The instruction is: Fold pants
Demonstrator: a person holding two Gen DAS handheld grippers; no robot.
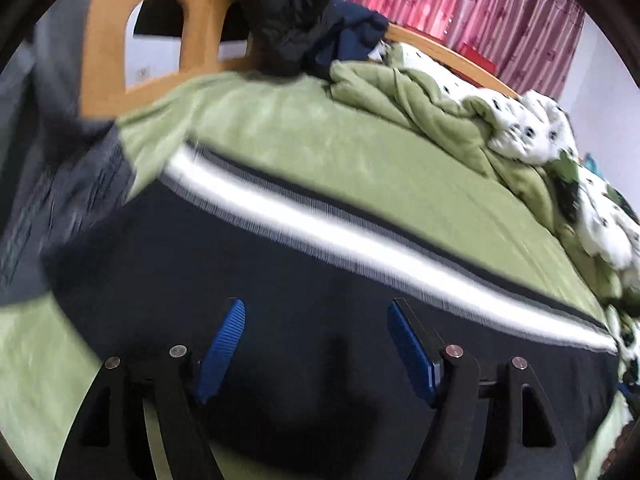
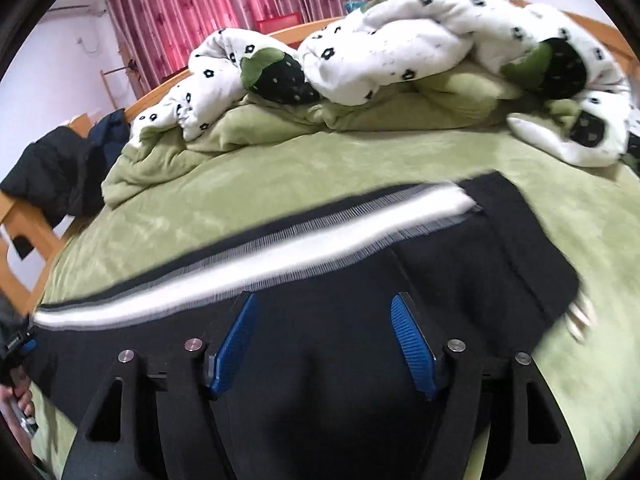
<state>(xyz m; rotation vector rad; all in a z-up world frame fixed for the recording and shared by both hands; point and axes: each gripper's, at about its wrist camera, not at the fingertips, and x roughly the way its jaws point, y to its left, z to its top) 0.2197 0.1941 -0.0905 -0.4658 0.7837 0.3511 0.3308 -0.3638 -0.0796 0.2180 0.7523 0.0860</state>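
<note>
Both the left gripper [image 1: 314, 350] and the right gripper [image 2: 322, 344] hang with jaws apart, clamping nothing, over the black pants [image 2: 360, 292] lying flat along the bed's near edge. Around them spreads the green sheet [image 2: 280, 168]. A rumpled white flowered quilt [image 2: 400, 40] lies toward the far edge, before red curtains [image 2: 180, 0].

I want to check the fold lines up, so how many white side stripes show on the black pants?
1. A single white stripe runs along the far edge of the black fabric pants on the green bedsheet. A second stripe may be hidden underneath.
</note>
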